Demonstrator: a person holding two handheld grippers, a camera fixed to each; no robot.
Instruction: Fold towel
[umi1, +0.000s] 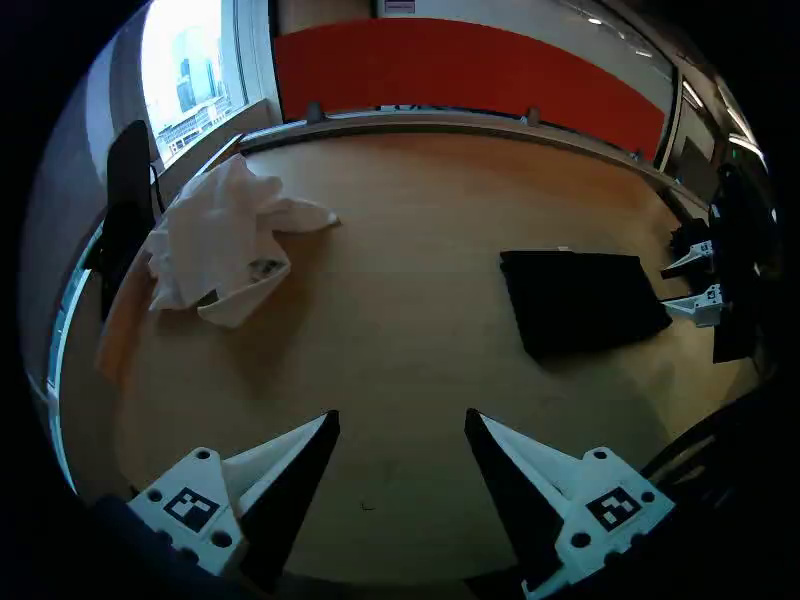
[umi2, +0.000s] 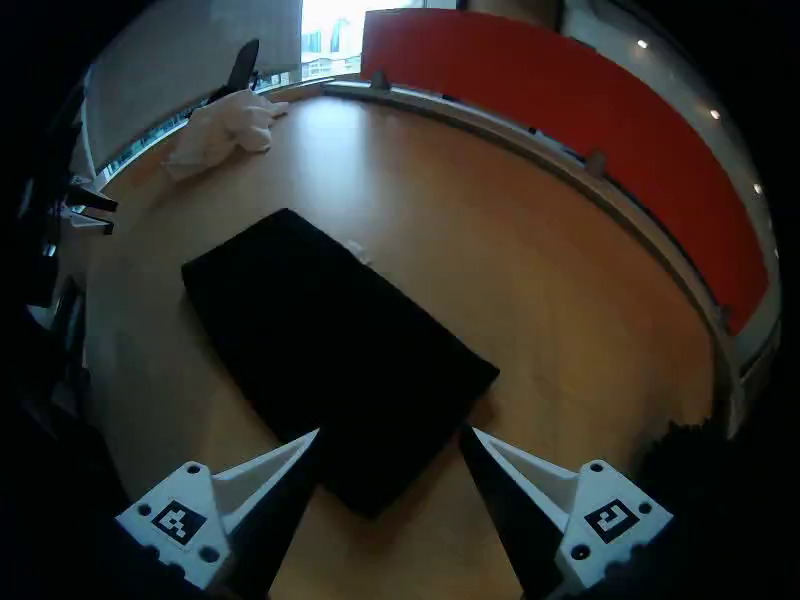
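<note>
Black rectangular cloth towel (umi2: 330, 360), flat on the light wooden table (umi2: 560, 300) before the wide-open right gripper (umi2: 390, 431), should handle soft and limp, best pinched at a corner; left gripper (umi1: 401, 411) likewise wide, empty.

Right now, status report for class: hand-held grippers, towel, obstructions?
Left hand-held gripper open, right hand-held gripper open, both empty. Black towel flat. White cloth crumpled, far corner.

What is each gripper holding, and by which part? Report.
Nothing is held. The left gripper stands open over the table; the right gripper stands open above a corner of the black towel, not pinching it.
</note>
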